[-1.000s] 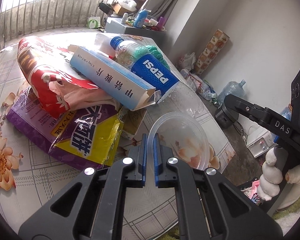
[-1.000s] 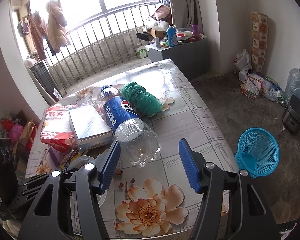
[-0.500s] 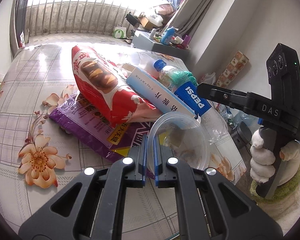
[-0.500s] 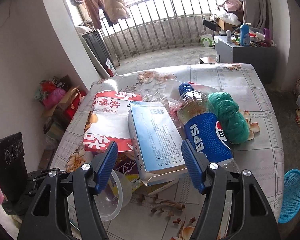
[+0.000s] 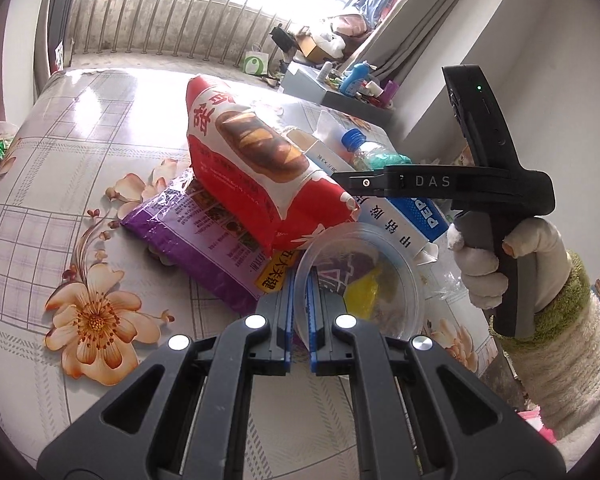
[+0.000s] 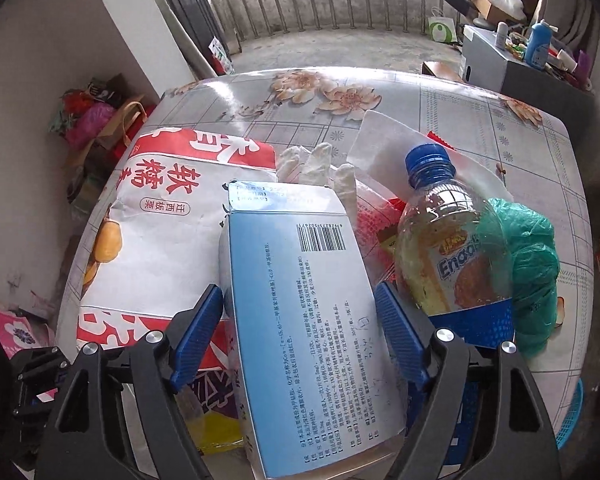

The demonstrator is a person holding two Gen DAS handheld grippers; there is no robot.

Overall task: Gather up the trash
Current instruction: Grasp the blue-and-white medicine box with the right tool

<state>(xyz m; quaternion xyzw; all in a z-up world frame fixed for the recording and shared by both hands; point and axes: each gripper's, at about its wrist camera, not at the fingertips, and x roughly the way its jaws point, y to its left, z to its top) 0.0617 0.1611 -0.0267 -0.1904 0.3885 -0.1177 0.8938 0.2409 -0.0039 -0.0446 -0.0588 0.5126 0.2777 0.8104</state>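
right gripper (image 6: 300, 336): spread wide, straddling blue box (image 6: 300, 312); box long axis runs lower to upper frame, centre.
left gripper (image 5: 299, 304): pinched on rim of clear bowl (image 5: 364, 280), lower centre.
beyond: bottle (image 6: 452, 248) right of box, snack bag (image 6: 156, 216) left.
desk (image 6: 460, 108): floral cloth; balcony rails top of frame.

Glossy floral tablecloth (image 5: 80, 152), clear plastic tub (image 5: 364, 276), matt cardboard box (image 6: 308, 320), shiny crinkled snack bag (image 5: 252, 168).

The right gripper (image 6: 300, 344) now straddles the blue box (image 6: 300, 320), which lies between its spread jaws instead of the bottle (image 6: 456, 256), now outside the right jaw
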